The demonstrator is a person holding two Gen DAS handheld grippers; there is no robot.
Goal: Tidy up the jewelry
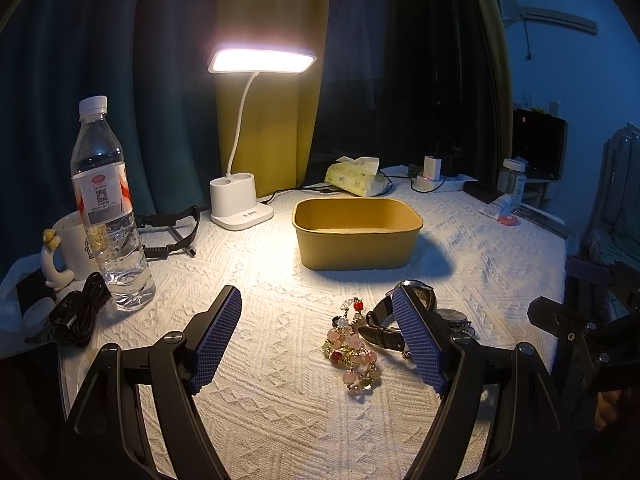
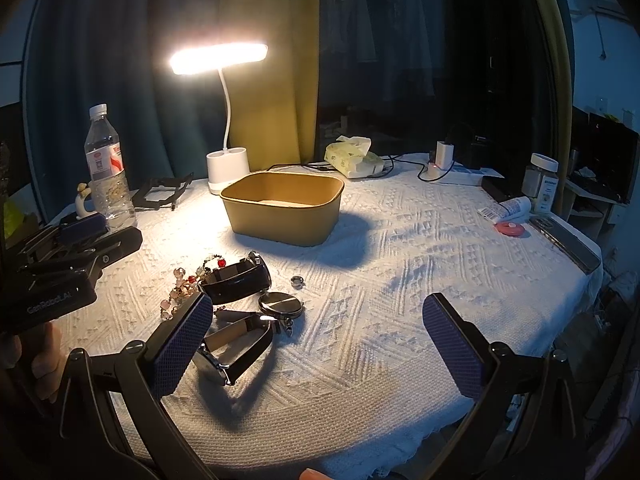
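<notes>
A yellow box (image 1: 356, 236) stands open on the white cloth under the lamp; it also shows in the right wrist view (image 2: 280, 212). A pink and red bead bracelet (image 1: 352, 352) lies between my left gripper's (image 1: 320, 336) open fingers. A black-strap watch (image 1: 384, 320) lies beside its right finger. In the right wrist view the bracelet (image 2: 184, 284), the black watch (image 2: 236, 280), a pocket watch (image 2: 280, 304), a second watch (image 2: 236, 348) and a small ring (image 2: 297, 281) lie near my open, empty right gripper (image 2: 320, 344).
A lit white desk lamp (image 1: 240, 204), a water bottle (image 1: 106, 208), a mug (image 1: 74, 244) and black cables (image 1: 80, 312) are at the left. A tissue pack (image 1: 356, 178), a power strip (image 1: 436, 182) and jars (image 2: 542, 182) stand at the back and right.
</notes>
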